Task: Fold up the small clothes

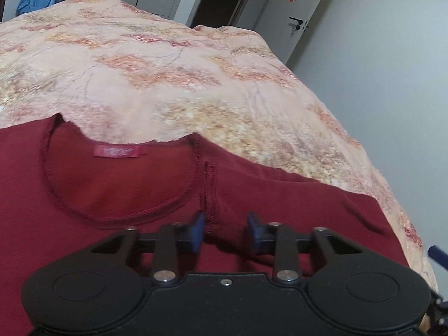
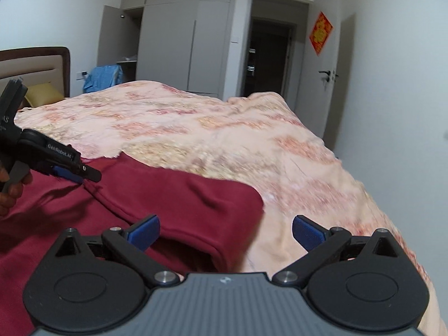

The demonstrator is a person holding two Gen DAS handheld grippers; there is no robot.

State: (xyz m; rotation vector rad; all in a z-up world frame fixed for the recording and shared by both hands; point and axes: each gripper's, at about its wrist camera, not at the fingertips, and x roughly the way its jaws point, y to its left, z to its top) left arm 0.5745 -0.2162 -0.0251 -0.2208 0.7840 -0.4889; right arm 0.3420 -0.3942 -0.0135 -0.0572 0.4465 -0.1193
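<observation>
A dark red top (image 1: 117,184) lies flat on the bed, neckline and pink label facing up. My left gripper (image 1: 226,233) is open, its blue pads either side of the shoulder seam (image 1: 210,196), just above the cloth. In the right wrist view the same top (image 2: 179,204) shows with its short sleeve (image 2: 224,212) spread to the right. My right gripper (image 2: 225,232) is wide open over the sleeve's hem, empty. The left gripper (image 2: 71,172) also shows there at the left, low over the shoulder.
A pink floral blanket (image 1: 179,78) covers the bed; its right edge (image 1: 386,173) drops off beside a white wall. A headboard (image 2: 33,64), a blue garment (image 2: 103,79), grey wardrobes (image 2: 179,44) and a white door (image 2: 327,78) stand beyond.
</observation>
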